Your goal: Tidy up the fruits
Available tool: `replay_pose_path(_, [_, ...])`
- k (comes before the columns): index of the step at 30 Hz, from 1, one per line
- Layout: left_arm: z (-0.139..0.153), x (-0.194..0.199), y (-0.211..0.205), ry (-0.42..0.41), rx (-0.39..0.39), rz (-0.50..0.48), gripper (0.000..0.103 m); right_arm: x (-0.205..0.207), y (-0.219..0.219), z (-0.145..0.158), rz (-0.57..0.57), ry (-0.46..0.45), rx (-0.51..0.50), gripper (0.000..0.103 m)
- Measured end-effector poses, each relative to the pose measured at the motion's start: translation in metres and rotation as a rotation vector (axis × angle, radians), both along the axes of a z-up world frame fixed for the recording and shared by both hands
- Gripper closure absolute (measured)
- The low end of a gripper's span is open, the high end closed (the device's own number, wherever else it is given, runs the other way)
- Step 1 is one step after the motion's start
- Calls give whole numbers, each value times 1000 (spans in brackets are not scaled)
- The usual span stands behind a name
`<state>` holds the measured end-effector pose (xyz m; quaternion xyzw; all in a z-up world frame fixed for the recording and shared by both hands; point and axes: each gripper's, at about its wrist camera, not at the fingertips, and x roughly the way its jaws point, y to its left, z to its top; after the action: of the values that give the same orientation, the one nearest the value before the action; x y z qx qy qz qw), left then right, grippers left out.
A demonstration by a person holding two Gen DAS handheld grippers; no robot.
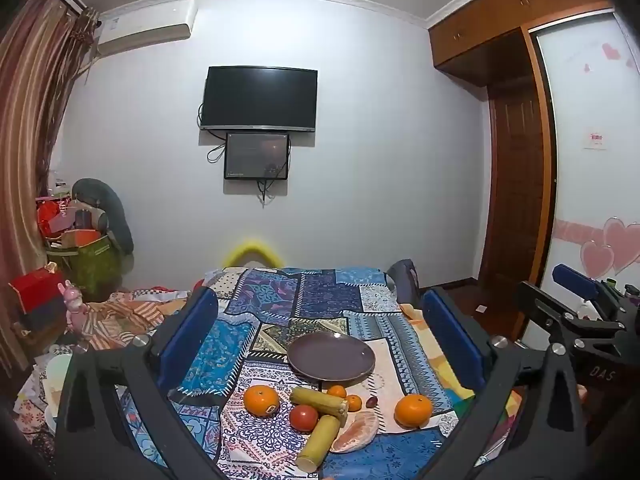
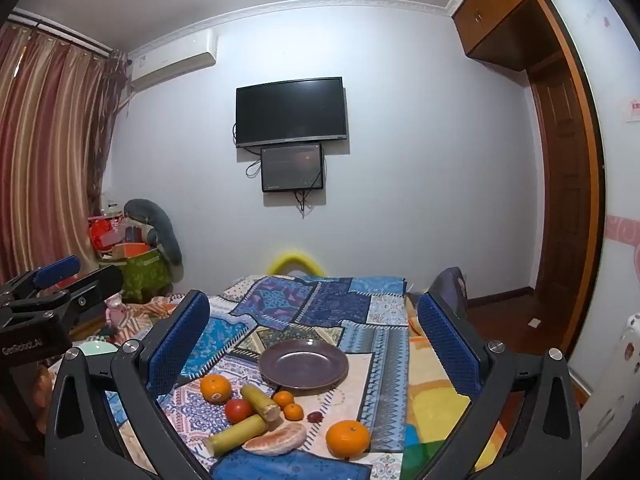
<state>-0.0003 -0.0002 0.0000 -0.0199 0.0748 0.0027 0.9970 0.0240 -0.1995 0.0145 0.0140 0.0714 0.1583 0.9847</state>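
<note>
Your two sugarcane pieces lie crossed among the fruit: the far sugarcane piece [image 1: 319,400] runs left to right with its cut end toward the right, and the near sugarcane piece [image 1: 318,443] slants from that cut end down toward you and leftward. Around them sit a large orange [image 1: 261,400], a tomato [image 1: 303,417], two small tangerines [image 1: 345,397], a peeled pomelo segment [image 1: 355,432], a dark grape [image 1: 372,401] and a second large orange [image 1: 413,411] off to the right.

Everything rests on a patchwork cloth [image 1: 320,304] covering the surface, in a bedroom with a wall television [image 1: 259,98], striped curtains and a wooden wardrobe.

The brown plate [image 1: 331,357] just beyond the fruit holds nothing.

Your left hand-held gripper [image 1: 320,336] and right hand-held gripper [image 2: 316,344] both stand released, spread wide, grasping nothing.
</note>
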Motion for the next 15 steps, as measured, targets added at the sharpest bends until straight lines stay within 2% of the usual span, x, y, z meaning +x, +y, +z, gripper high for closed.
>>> replay_pose_path(15, [0, -1, 3, -4, -6, 7, 0, 3, 0, 0, 2, 22, 20, 0])
